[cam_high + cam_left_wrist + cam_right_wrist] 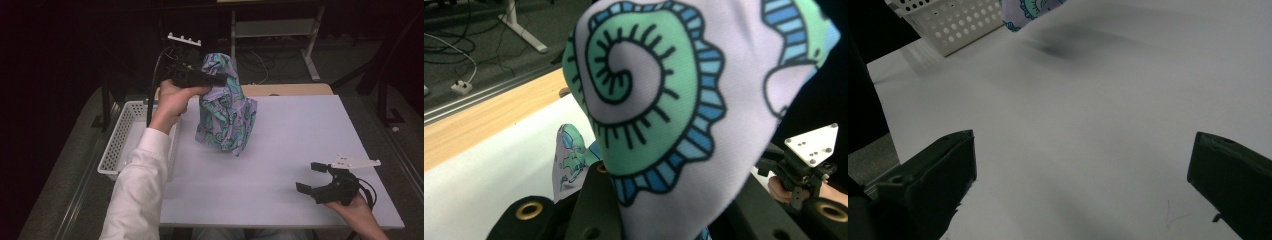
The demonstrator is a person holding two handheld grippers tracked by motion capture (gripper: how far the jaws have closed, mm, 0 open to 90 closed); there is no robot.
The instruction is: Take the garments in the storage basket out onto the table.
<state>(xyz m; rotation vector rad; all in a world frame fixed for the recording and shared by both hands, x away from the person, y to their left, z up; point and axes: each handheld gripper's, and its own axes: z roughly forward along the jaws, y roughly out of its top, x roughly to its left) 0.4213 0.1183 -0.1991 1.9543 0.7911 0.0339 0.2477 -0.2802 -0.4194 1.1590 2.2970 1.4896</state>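
While my left gripper (212, 79) is clamped shut on its top, the lilac cloth printed with teal and blue spirals outlined in black (224, 107) hangs crumpled above the far left part of the white table top (280, 165); whether its lower edge touches the surface I cannot tell. In my left gripper view the fabric bulges out between my jaws, one big green spiral facing the lens. The white perforated plastic basket (119, 137) sits at the table's left edge, and my sleeve (142, 190) covers part of it, so its contents are hard to make out. My right gripper (314, 179) rests low near the front right corner, jaws spread wide, holding nothing.
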